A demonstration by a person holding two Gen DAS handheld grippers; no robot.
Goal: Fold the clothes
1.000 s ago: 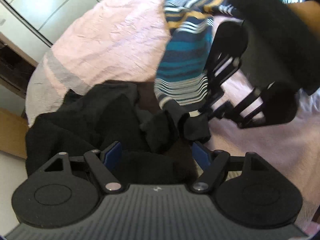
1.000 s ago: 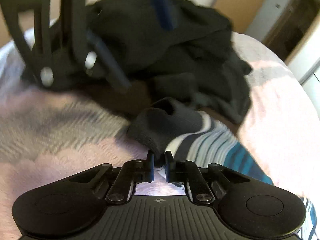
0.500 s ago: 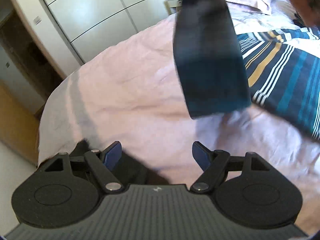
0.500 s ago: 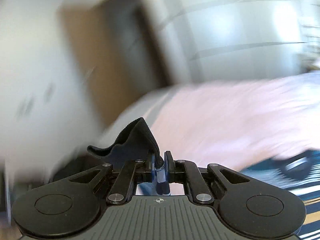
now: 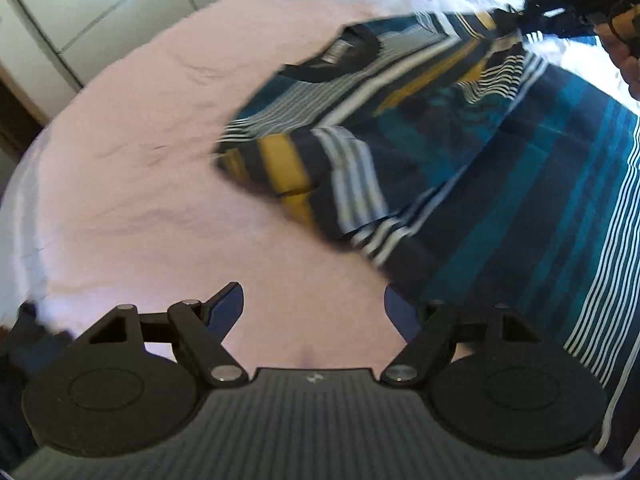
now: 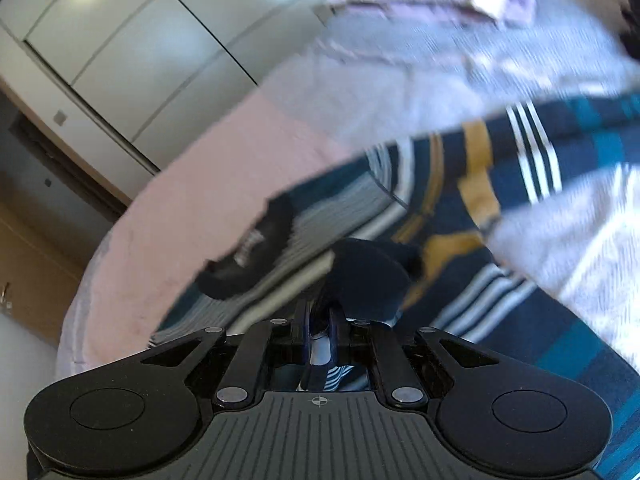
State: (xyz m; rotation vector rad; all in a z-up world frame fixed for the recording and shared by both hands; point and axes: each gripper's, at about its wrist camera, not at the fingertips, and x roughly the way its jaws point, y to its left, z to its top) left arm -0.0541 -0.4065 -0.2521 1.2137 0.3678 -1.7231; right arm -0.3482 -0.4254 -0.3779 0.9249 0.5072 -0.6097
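Your striped shirt [image 5: 472, 168] spread rumpled on the pink bedspread [image 5: 132, 152], teal, navy, yellow, white bands, dark collar up, your right gripper [image 6: 318, 320] clamped on its dark cuff, your left gripper [image 5: 314, 308] spread wide, holding nothing

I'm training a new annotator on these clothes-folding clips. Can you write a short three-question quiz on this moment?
1. True or false: the left gripper is clamped on the striped shirt.
2. What does the right gripper hold?
A. a pink sheet
B. a dark cuff of the striped shirt
C. nothing
3. Fill in: the shirt lies on a ____ bedsheet.

Key
1. False; its jaws stand wide apart over the sheet.
2. B
3. pink
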